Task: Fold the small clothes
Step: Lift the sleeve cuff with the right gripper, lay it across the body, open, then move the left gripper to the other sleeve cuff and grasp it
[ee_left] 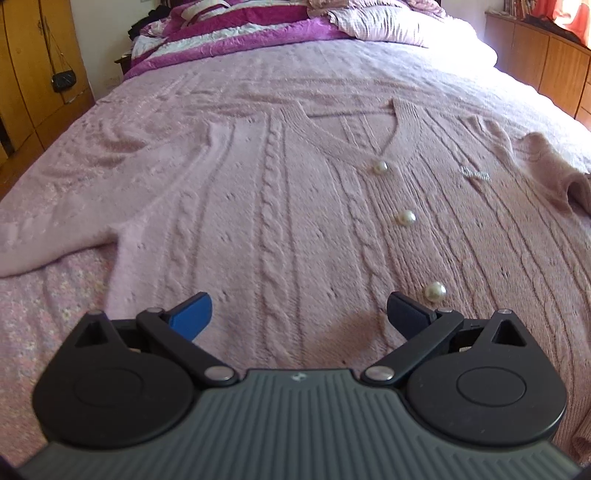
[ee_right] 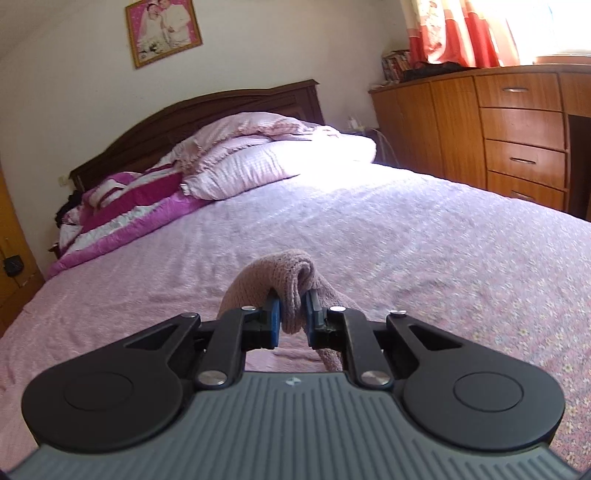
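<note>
A bed with a pink bedspread (ee_right: 406, 236) and dark wooden headboard (ee_right: 207, 110). Pale pillows (ee_right: 273, 158) and a magenta striped quilt (ee_right: 140, 206) lie at its head. A framed photograph (ee_right: 163, 31) hangs above; wooden drawers (ee_right: 517, 133) stand beside orange curtains (ee_right: 454, 31).

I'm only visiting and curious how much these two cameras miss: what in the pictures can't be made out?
- Left wrist view: the cardigan hem is hidden behind the left gripper; the picture's edges cut off both sleeves.
- Right wrist view: the right gripper pinches pink knit cloth; which part of the cardigan it is cannot be told, its body lying out of frame.
- Left wrist view: the silver brooch is too small to read.
</note>
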Motion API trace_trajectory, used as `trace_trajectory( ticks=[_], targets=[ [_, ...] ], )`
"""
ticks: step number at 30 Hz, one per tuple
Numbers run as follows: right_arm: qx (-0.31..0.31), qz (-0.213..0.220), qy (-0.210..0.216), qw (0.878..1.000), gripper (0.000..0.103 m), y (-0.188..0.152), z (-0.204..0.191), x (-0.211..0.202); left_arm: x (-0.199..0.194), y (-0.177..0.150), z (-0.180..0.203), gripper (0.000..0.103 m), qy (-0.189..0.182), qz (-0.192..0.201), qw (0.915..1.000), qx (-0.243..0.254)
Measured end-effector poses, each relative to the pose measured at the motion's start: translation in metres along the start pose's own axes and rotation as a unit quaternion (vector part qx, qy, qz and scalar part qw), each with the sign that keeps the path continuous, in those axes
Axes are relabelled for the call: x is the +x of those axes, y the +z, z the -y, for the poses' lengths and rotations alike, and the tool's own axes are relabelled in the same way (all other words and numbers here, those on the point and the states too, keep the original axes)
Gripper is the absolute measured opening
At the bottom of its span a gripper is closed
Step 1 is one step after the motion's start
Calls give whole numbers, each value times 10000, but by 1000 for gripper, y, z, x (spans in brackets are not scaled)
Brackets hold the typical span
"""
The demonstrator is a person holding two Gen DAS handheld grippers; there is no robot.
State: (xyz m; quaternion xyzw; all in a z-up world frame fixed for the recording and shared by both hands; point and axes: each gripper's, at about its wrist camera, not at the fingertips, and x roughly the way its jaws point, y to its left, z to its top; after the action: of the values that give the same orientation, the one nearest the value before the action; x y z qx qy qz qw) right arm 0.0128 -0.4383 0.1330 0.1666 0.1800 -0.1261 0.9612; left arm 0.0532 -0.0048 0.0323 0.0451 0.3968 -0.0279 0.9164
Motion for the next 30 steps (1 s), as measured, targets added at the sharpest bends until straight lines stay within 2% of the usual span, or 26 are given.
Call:
trace_trajectory(
  ticks=[9, 18, 23, 30],
  targets=[
    [0, -33, 733, 9973, 14, 24, -76, -10, -14, 13, -35, 103, 178, 192, 9995, -198],
    [-295, 59, 1443, 9891, 9, 40, -181, -21, -26, 24, -72, 103, 423, 414, 9979, -258],
    [-658, -130, 1716, 9829, 6, 25, -240, -16, -29, 23, -86, 103, 461, 459, 9973, -336],
    [-710, -703, 1967, 9753, 4, -6, -279, -3, -23, 16, -91, 103, 434, 327, 9977, -414]
  ],
)
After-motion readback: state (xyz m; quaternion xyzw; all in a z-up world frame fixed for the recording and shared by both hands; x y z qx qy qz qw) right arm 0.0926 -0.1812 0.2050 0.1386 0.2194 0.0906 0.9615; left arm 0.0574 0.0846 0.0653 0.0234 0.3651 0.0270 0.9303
